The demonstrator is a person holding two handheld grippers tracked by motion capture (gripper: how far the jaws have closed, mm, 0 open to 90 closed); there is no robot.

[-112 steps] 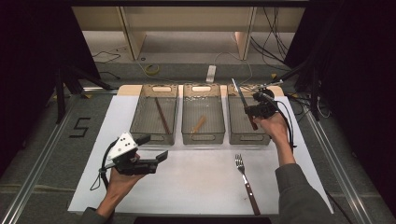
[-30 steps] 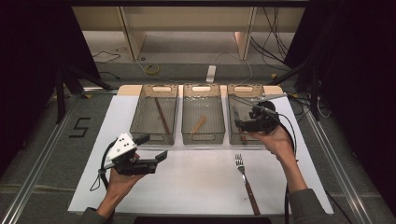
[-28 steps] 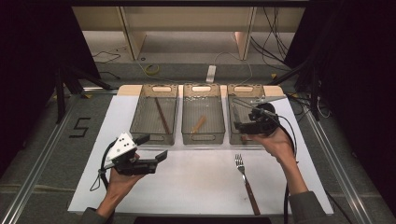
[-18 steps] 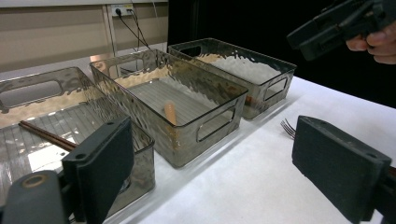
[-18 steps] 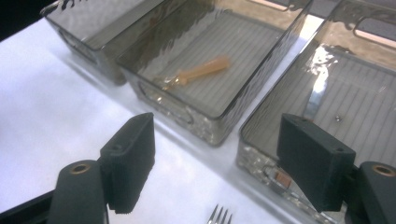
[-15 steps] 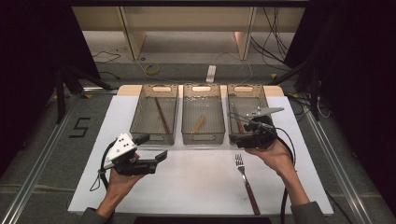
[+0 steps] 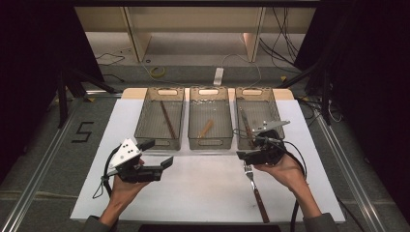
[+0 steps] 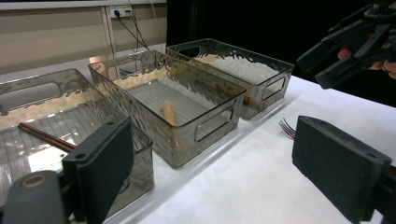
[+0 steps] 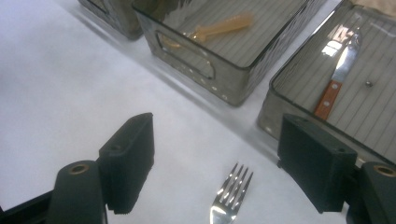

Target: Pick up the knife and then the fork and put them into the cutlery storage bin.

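Right gripper view: hovering right gripper (image 9: 217,163), jaws spread and empty, over fork (image 9: 229,196) just below; next, lowering and clamping.

A silver metal fork with a brown wooden handle (image 7: 255,188) lies flat on the white counter, well toward its right edge. Its tines (image 9: 232,184) point toward the far edge, just short of the rightmost clear plastic bin (image 7: 257,107); its handle points toward the near edge.

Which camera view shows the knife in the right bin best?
The right gripper view: the knife lies close, blade and wooden handle clear. In the high view the knife is small and partly behind the right gripper.
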